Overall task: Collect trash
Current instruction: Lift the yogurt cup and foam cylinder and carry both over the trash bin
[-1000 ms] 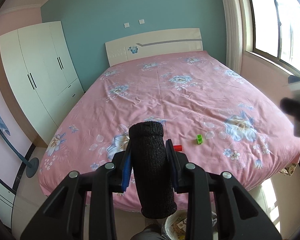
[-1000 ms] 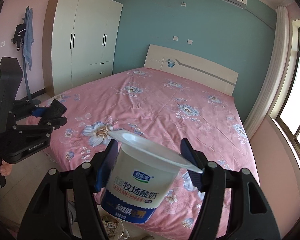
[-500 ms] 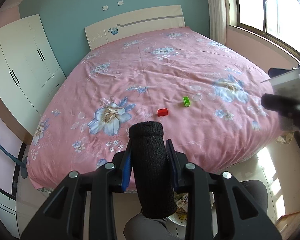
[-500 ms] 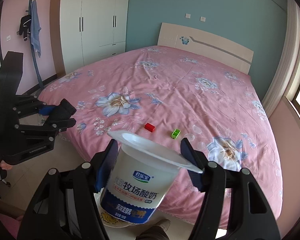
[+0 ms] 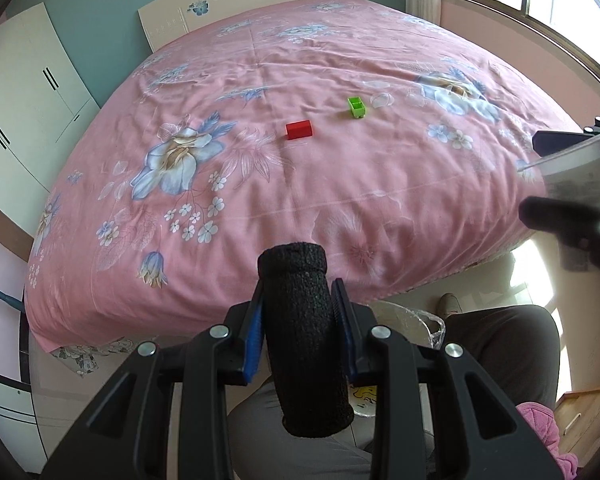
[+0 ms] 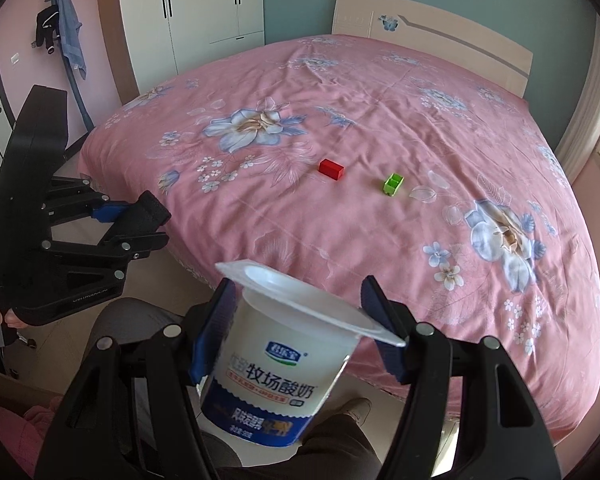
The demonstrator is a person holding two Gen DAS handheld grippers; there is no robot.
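My left gripper (image 5: 298, 304) is shut on a black foam tube (image 5: 306, 344), held upright over the floor at the foot of the bed. My right gripper (image 6: 300, 304) is shut on a white and blue yoghurt cup (image 6: 280, 368). The cup also shows at the right edge of the left wrist view (image 5: 576, 178). The left gripper with the tube shows at the left of the right wrist view (image 6: 132, 220). A clear-rimmed trash bin (image 5: 420, 320) stands on the floor below both grippers, mostly hidden.
A pink flowered bed (image 5: 340, 80) fills the view ahead. A red block (image 5: 299, 130) and a green block (image 5: 357, 107) lie on it near the foot. The person's legs (image 5: 508, 344) are beside the bin. A white wardrobe (image 6: 204, 8) stands at the left.
Both grippers have tilted downward and come in toward the foot of the bed. The bin and the person's legs have come into view below. Both grips are unchanged.
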